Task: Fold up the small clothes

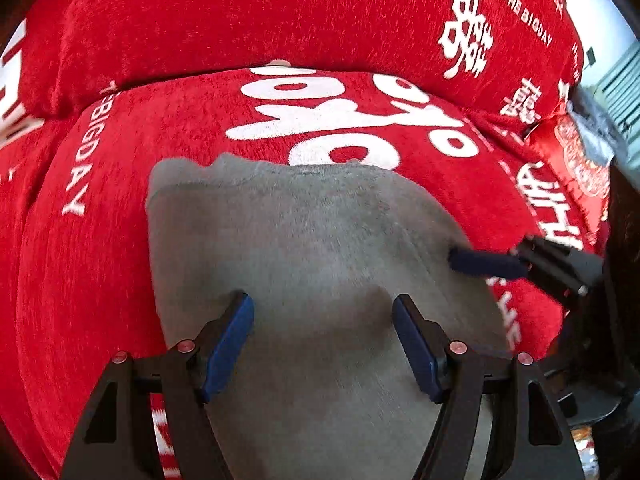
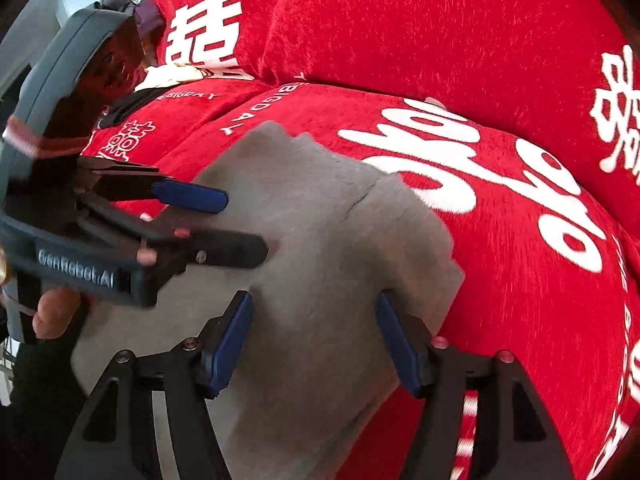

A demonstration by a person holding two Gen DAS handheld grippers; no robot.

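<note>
One garment: a grey cloth (image 1: 312,248), soft and matte, lies spread flat on a red seat cushion (image 1: 100,248) printed with white lettering.
Shape: its far edge runs uneven, with a small raised corner at far left; a short crease shows near the far edge in the right wrist view.
Position: it sits toward the front of the cushion, below a red back cushion (image 1: 240,12) with white characters.
Left gripper (image 1: 323,344): jaws spread apart above the cloth, nothing between the blue pads (image 1: 230,344).
Right gripper (image 2: 314,340): jaws likewise parted over the cloth's right part, pads clear of any fold.
Left wrist view only: the right gripper's blue fingertip entering from the right, at the cloth's right edge.
Right wrist view only: the left gripper's housing with a printed label, the hand (image 2: 54,312) holding it, and the cloth's right edge against the red.
</note>
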